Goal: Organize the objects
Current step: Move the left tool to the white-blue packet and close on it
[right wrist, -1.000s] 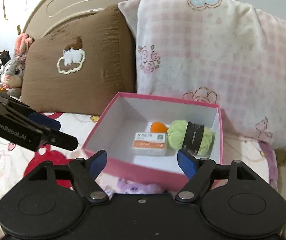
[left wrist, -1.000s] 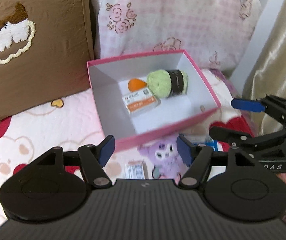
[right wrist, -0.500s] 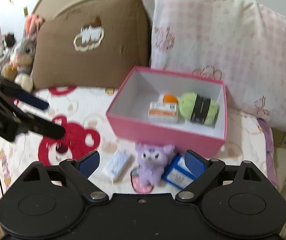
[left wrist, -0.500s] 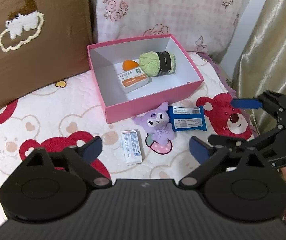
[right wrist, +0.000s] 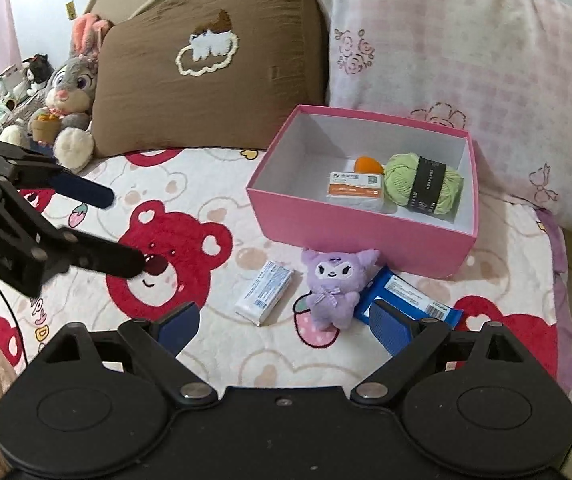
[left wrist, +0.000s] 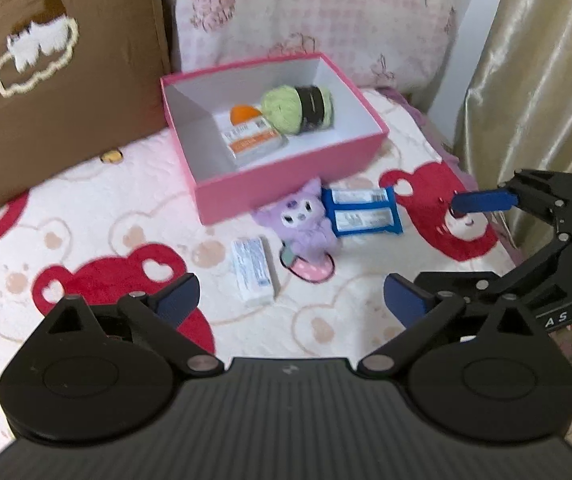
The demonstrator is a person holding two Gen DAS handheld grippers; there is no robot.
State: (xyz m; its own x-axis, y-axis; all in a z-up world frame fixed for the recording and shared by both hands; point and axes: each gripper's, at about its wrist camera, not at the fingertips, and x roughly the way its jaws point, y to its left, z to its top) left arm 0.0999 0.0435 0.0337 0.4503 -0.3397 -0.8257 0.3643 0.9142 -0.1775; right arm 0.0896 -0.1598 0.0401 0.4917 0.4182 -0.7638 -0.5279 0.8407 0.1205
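A pink box on the bed holds a green yarn ball, an orange-and-white packet and a small orange thing. In front of the box lie a purple plush toy, a blue packet and a white packet. My left gripper is open and empty, above the bed near the white packet. My right gripper is open and empty, held back from the plush toy.
A brown pillow and a pink checked pillow stand behind the box. A grey rabbit plush sits at the far left. A curtain hangs at the bed's right side. The bedspread has red bear prints.
Both grippers have pulled back and up from the box, so the plush toy and both packets on the bed came into view. Both stay open.
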